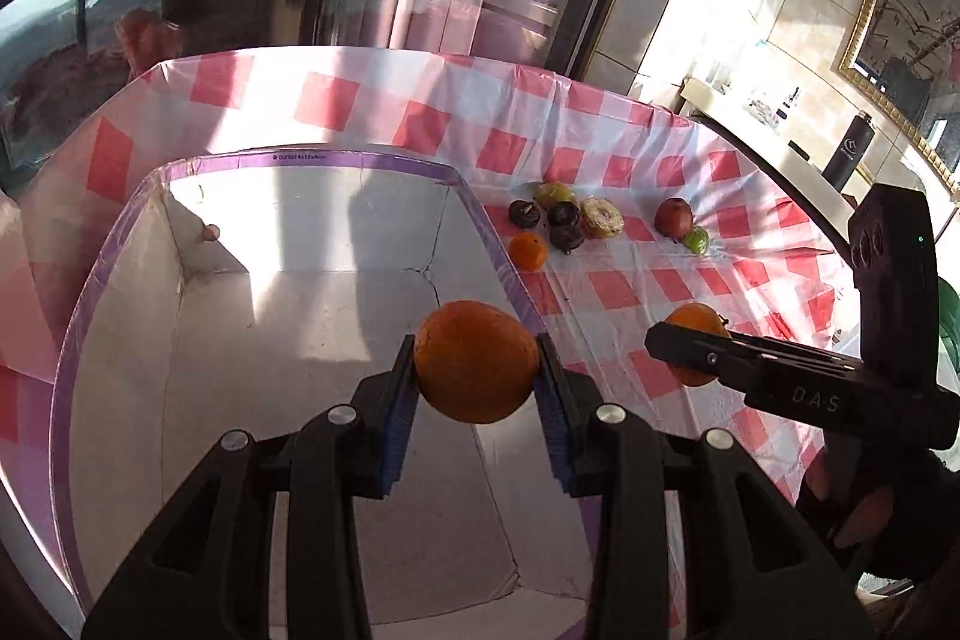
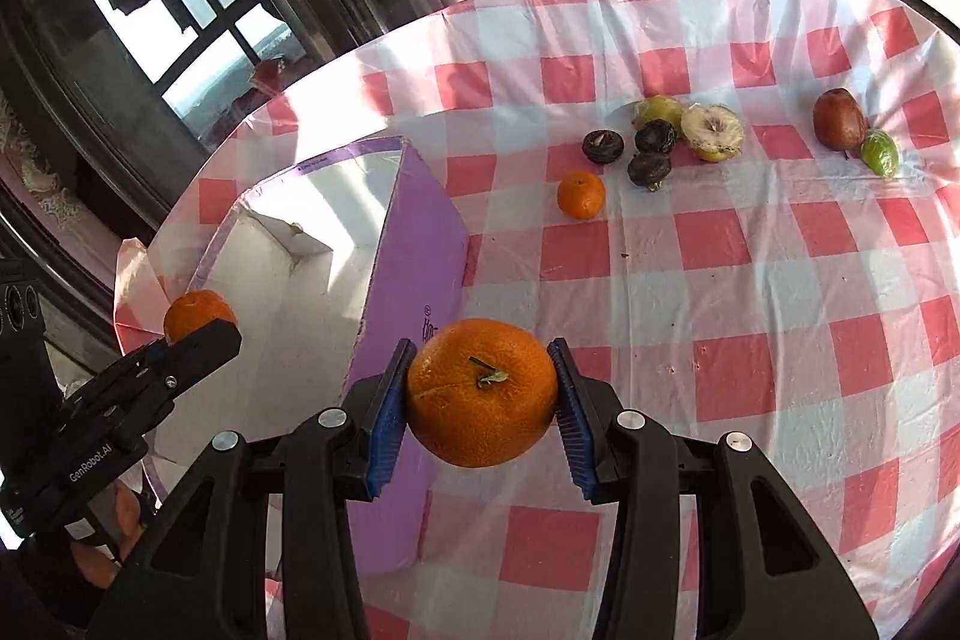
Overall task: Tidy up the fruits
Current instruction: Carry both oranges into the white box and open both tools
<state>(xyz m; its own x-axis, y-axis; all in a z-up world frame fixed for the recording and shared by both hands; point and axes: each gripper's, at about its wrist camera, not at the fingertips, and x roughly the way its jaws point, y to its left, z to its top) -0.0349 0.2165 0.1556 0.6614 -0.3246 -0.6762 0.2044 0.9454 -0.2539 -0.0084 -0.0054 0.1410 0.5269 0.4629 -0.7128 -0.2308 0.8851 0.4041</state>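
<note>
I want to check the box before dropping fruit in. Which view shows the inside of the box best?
The left wrist view: it looks down into the open box and shows its white floor and walls. The right wrist view shows the box from the side, mostly its purple outer wall and only part of the inside.

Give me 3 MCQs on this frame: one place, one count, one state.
1. The left gripper holds its orange over:
A. the box
B. bare tablecloth
C. the fruit cluster

2. Small oranges lying on the tablecloth:
A. none
B. one
C. three

3. The right gripper jaws are:
A. wide open, holding nothing
B. shut on an orange
C. out of view

Key: 1 A, white box floor behind the fruit; 2 B, a lone small orange beside the dark fruits; 3 B, both pads press the peel.
</note>
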